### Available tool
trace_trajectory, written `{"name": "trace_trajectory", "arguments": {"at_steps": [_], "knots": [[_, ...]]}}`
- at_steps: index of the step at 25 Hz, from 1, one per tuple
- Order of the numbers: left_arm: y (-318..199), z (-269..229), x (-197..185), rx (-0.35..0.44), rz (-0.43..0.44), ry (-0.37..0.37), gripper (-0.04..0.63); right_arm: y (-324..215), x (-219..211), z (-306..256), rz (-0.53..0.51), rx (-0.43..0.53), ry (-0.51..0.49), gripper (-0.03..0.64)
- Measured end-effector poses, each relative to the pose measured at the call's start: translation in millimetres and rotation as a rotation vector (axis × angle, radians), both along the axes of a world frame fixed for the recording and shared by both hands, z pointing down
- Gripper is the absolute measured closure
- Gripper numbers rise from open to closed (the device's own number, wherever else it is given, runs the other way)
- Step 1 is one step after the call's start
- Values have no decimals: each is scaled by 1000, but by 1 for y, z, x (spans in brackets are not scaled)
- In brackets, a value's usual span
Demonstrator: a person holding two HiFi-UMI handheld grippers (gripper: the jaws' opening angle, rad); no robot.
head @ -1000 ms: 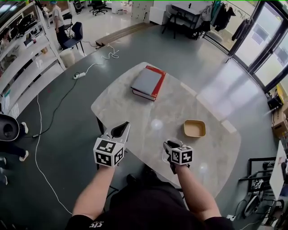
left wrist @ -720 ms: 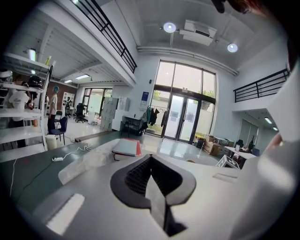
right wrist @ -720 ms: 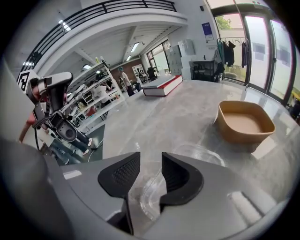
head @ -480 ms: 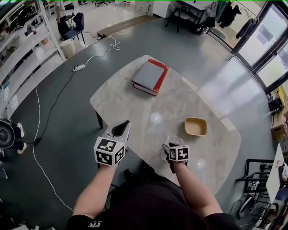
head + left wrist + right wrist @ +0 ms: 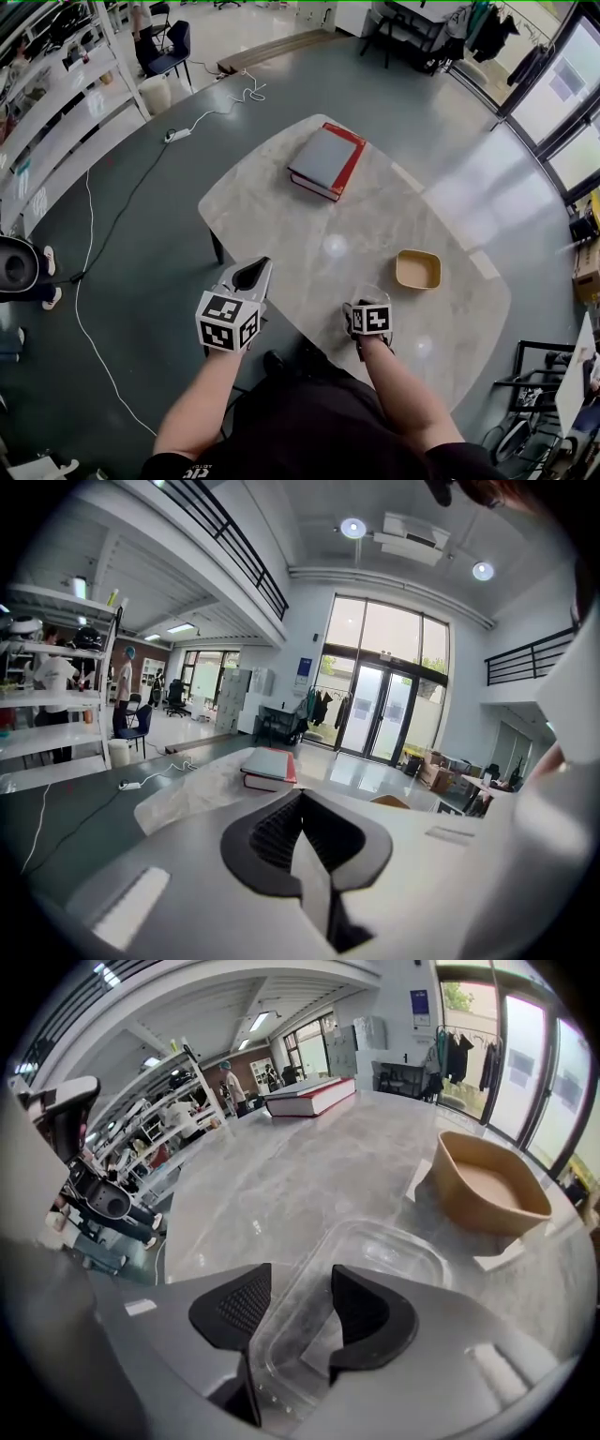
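clear plastic tray (image 5: 384, 1260) lies on table (image 5: 281, 1166), near rim between right gripper (image 5: 302, 1283) jaws, which stand apart, not pinching. light, thin, flexy, slick: pinch rim gently. tan bowl (image 5: 487, 1190) ahead-right. left gripper (image 5: 300, 803) clenched, empty.

I see a pale marble-patterned table (image 5: 281, 216) spreading out ahead of both tools. Near my right gripper (image 5: 361, 298), ahead and to its right, sits a shallow square tan bowl (image 5: 417, 269). Well ahead of my left gripper (image 5: 258, 267) a thick grey book with a red spine (image 5: 325, 161) lies flat and closed. Far to that gripper's left stand white shelving racks (image 5: 56, 103), with a white cable and power strip (image 5: 178, 136) on the dark floor
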State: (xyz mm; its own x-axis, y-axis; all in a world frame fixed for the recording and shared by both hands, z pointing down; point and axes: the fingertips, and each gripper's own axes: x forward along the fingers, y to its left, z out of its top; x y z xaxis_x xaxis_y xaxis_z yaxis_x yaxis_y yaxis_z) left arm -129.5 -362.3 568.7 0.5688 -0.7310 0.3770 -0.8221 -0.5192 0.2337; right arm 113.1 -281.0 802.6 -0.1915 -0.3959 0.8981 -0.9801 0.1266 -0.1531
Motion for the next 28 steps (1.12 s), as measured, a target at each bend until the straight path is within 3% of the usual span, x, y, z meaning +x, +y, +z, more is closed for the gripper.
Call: {"name": "trace_trajectory", "arguments": {"at_steps": [13,28], "knots": [[9,8,-8,-24,-24,14,592,1,-10,-2,-100,45,103,408],[15,11,-6,-33,-9,21,592,12,-23,0,-168,50,60,503]]}}
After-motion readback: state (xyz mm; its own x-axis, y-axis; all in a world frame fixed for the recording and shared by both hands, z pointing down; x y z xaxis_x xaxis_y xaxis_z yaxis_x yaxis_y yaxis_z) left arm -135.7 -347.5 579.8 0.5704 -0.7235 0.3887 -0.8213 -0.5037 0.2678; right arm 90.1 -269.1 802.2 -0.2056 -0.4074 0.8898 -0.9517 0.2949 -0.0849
